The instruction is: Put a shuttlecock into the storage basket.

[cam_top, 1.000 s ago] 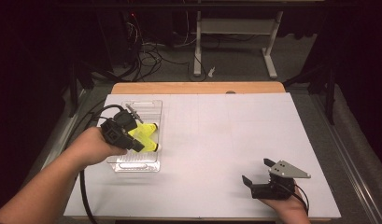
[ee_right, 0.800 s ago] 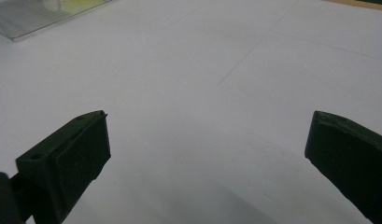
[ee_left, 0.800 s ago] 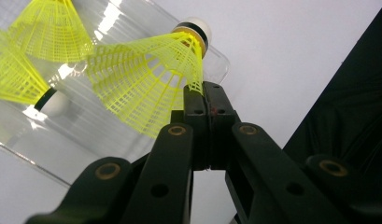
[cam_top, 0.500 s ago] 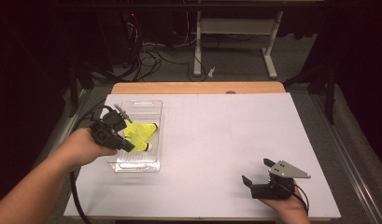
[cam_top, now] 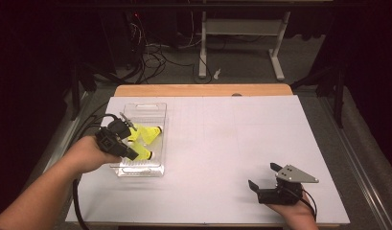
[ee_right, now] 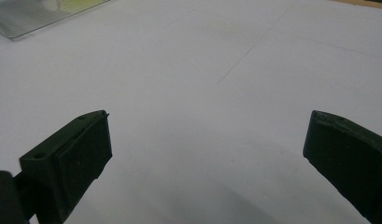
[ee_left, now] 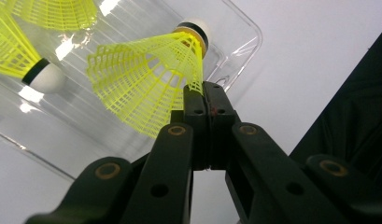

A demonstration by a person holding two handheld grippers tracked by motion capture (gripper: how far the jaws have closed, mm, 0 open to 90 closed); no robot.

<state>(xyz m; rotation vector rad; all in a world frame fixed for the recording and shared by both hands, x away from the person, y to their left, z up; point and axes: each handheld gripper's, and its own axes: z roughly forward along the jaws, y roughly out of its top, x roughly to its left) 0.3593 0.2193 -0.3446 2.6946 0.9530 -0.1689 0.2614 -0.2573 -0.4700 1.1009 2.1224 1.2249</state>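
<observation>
Near the table's (cam_top: 217, 143) left edge, the left gripper (cam_top: 131, 153) reaches into the clear tray (cam_top: 157, 108), its jaws pressed together on the skirt edge of a yellow shuttlecock (ee_left: 146, 77) lying at the tray's near end. Two more shuttlecocks (ee_left: 20, 60) lie in the tray just beside it. Toward the near right corner, the right gripper (cam_top: 263, 177) rests on the white surface, jaws wide apart with nothing between them.
</observation>
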